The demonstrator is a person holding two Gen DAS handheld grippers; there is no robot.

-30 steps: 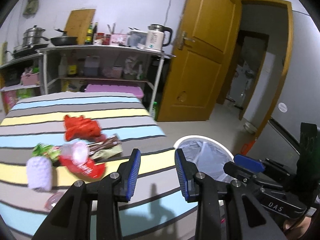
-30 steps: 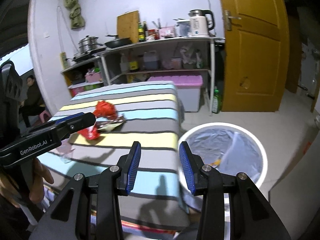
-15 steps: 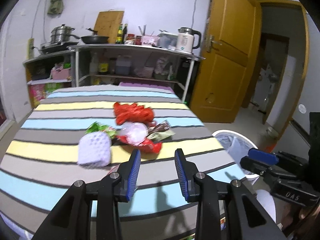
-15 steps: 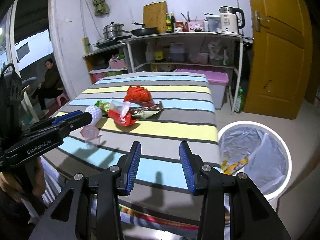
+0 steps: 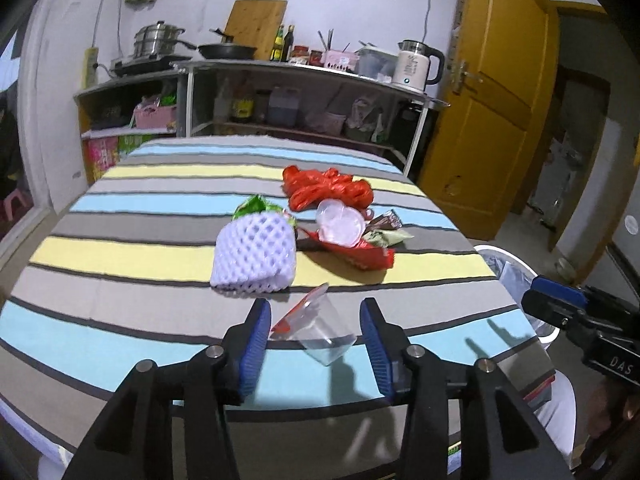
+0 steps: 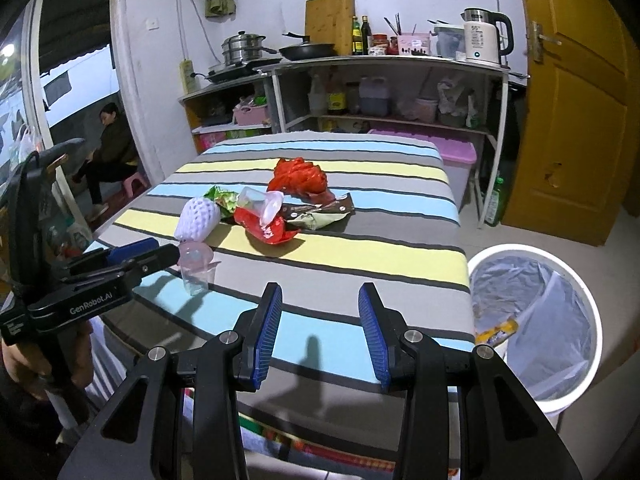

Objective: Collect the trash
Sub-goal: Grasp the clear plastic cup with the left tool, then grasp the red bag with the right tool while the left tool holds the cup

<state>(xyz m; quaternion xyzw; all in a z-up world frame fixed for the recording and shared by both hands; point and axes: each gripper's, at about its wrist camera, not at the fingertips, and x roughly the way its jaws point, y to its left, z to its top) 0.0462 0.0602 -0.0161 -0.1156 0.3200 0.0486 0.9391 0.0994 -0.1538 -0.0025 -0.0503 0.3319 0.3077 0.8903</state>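
Trash lies on the striped table [image 5: 120,256]: a clear plastic cup [image 5: 320,330] on its side, a white foam net [image 5: 254,254], a red plastic bag [image 5: 326,190], a clear lid [image 5: 340,224] on a red wrapper [image 5: 360,254], and brown and green wrappers. My left gripper [image 5: 316,334] is open, its jaws on either side of the clear cup, not closed on it. My right gripper [image 6: 320,326] is open and empty over the table's near edge. The cup [image 6: 194,266] and left gripper [image 6: 132,258] show in the right wrist view.
A white bin [image 6: 532,320] lined with a bag stands on the floor right of the table, with some trash inside. Kitchen shelves [image 6: 384,92] stand behind the table. A yellow door [image 6: 572,100] is at right. A person [image 6: 108,148] sits outside at left.
My left gripper swung left from the bin and came down to the clear cup, which now sits between its open jaws. My right gripper backed off a little; both stay open.
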